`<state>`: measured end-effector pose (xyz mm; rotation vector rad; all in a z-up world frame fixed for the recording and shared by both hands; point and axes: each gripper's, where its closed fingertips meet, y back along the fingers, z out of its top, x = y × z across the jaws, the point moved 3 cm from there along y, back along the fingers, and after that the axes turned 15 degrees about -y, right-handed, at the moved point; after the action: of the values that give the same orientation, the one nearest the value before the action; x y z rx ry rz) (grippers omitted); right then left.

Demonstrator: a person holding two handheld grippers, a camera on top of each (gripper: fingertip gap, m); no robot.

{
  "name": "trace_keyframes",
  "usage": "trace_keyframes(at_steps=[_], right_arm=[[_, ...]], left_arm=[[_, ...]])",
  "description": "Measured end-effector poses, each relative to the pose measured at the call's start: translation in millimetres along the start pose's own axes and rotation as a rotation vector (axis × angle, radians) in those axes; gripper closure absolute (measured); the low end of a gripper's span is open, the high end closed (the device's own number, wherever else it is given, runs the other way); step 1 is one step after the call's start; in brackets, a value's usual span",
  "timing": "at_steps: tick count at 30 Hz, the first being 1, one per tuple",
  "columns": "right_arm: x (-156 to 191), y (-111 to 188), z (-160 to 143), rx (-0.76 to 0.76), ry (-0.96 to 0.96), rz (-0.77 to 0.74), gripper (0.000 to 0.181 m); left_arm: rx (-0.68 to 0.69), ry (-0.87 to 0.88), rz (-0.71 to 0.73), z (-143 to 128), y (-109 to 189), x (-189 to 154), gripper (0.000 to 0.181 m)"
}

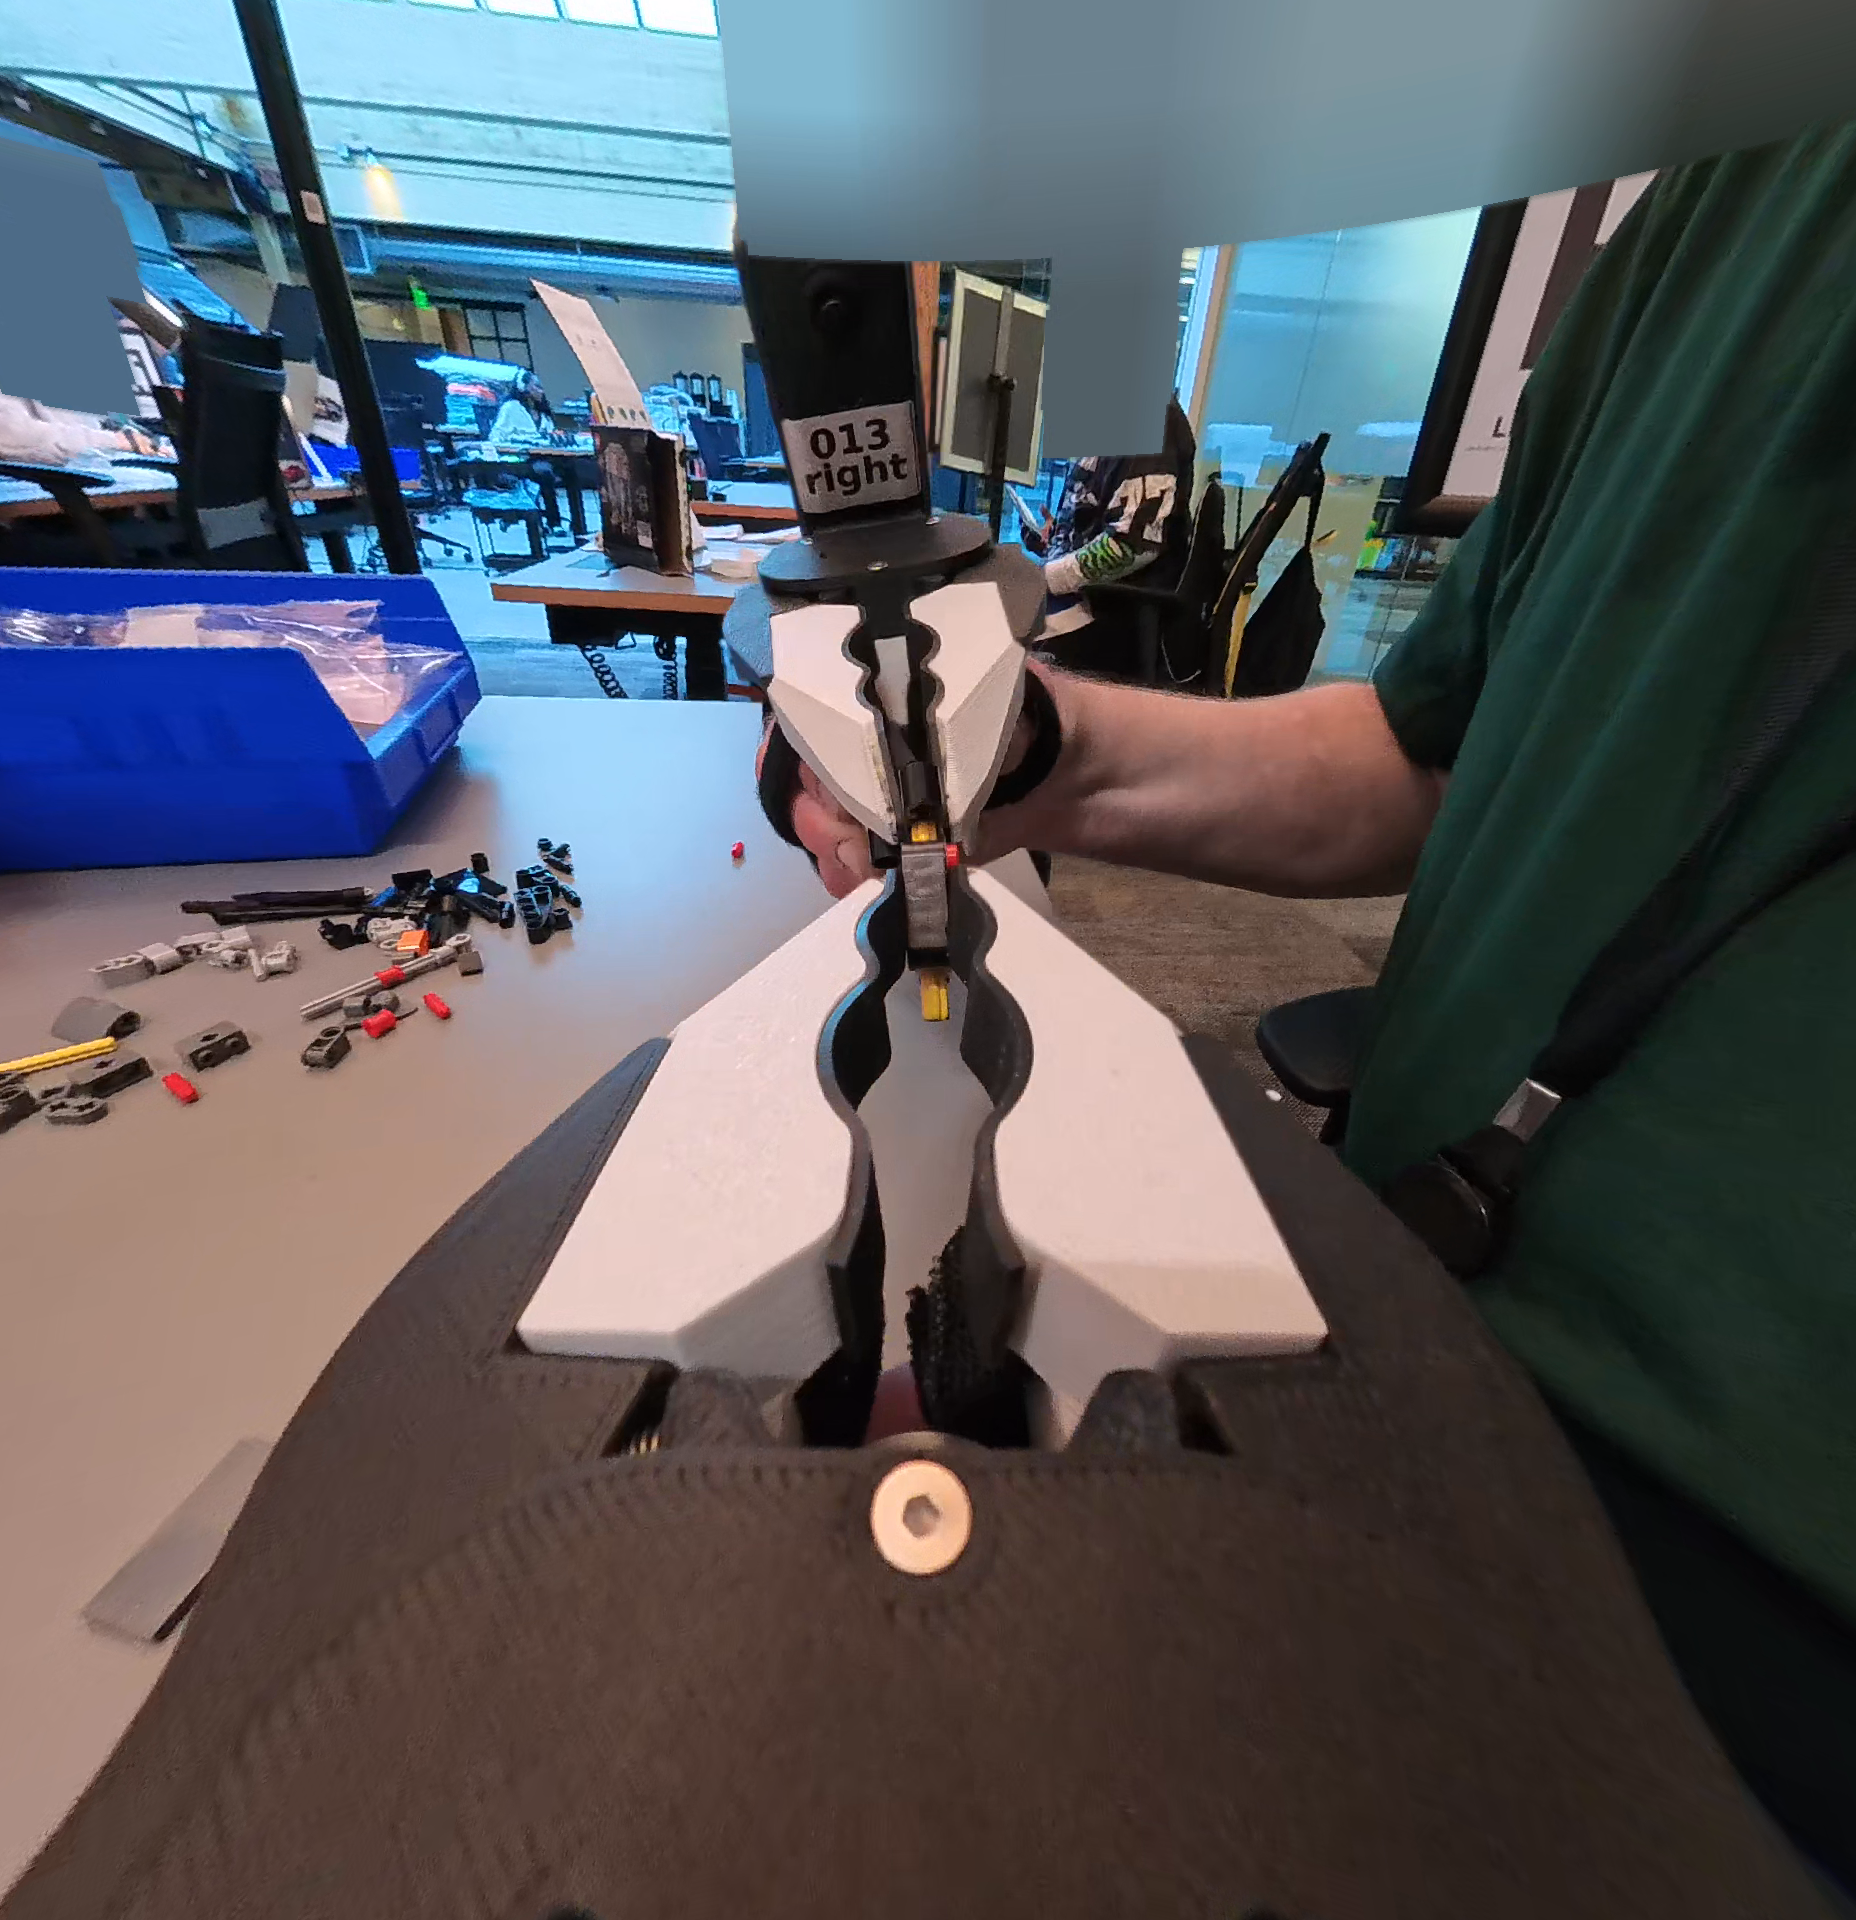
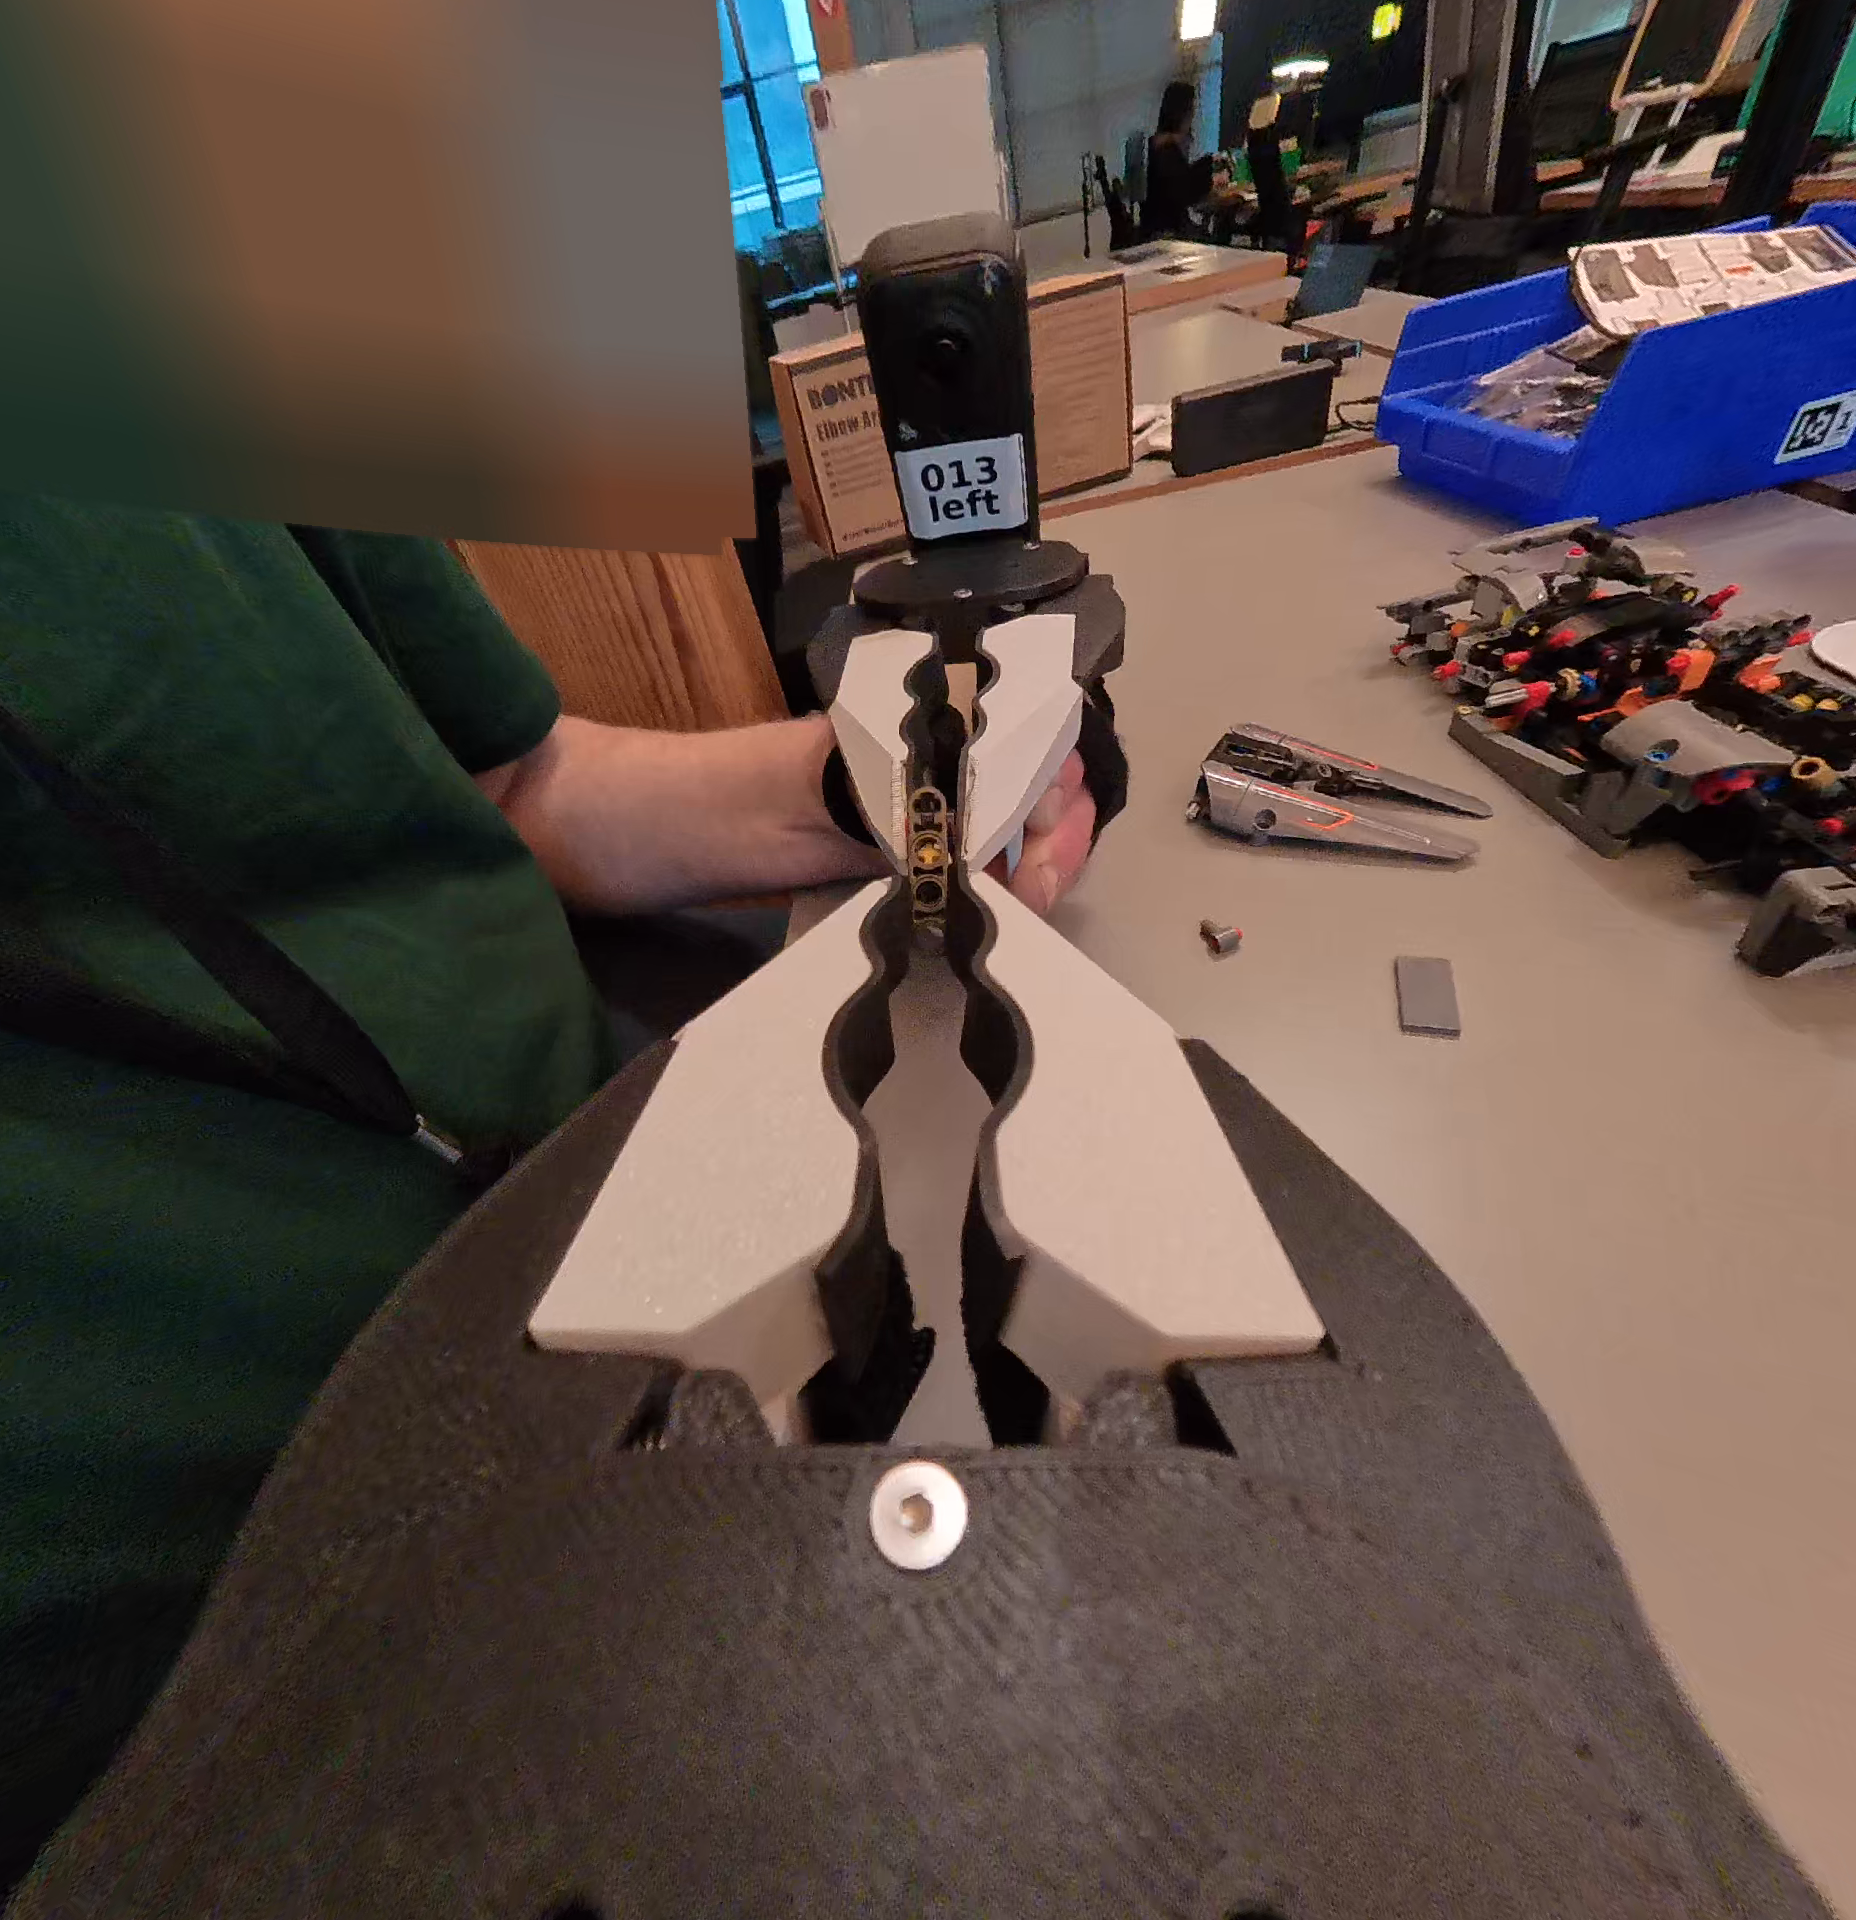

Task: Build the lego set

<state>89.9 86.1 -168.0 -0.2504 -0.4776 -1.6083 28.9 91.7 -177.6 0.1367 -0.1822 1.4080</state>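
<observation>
Two claws, one small joint held in mid-air

Our left claw [image 1: 929, 935] pinches a grey block with a yellow axle [image 1: 934, 997]; our right claw [image 2: 929, 883] grips a black beam [image 2: 926, 862]. We misalign, and the parts could slip onto the tabletop [image 1: 280, 1195].

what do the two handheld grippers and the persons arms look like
Both grippers, left gripper and right gripper, match: a black textured printed body with a silver hex bolt, two white angular fingers with wavy black inner pads, and a black camera post bearing a white label. The person wears a green short-sleeved shirt and a black strap.
</observation>
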Motion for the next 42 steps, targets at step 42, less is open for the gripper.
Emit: trace_keyframes(at_steps=[42], right_arm=[[-29,2,26,0.164,0.664,-0.753,0.154]], left_arm=[[-0.203,0.427,0.149,4,-6,46,0.175]])
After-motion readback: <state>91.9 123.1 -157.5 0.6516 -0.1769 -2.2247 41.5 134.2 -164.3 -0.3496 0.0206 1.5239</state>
